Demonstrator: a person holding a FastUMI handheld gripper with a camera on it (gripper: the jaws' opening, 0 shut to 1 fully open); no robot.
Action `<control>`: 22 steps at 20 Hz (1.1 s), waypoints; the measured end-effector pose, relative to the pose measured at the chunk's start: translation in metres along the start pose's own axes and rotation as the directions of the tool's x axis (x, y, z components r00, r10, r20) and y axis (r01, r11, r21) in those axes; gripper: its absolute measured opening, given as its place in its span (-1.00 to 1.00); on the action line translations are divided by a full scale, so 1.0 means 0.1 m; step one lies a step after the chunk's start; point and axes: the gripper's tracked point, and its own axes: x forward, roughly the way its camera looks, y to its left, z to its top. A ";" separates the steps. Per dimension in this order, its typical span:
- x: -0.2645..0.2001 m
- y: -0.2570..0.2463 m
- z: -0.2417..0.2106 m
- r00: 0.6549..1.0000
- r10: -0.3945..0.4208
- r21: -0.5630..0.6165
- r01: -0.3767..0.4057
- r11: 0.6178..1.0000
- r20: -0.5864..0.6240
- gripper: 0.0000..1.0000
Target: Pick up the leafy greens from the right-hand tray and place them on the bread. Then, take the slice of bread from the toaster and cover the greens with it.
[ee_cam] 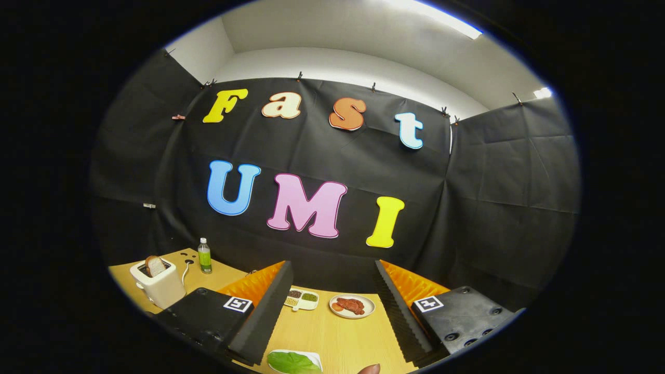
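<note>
We hold the gripper wide open and empty, aimed low centre at the leafy greens, seemingly on a tray, ready to straddle them.

The flat green leafy greens on their white tray are cut off at the near edge, as is a rounded reddish-brown object beside them, while the small white divided dish holds 3 fillings too small to identify.
</note>
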 end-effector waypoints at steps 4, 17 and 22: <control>0.05 0.13 -0.24 0.995 0.071 0.017 -0.070 0.997 -0.065 0.93; -0.27 0.58 -2.85 0.670 0.300 0.074 -0.344 0.936 -0.679 0.93; -0.27 0.86 -3.45 0.534 0.350 0.081 -0.462 0.883 -0.770 0.60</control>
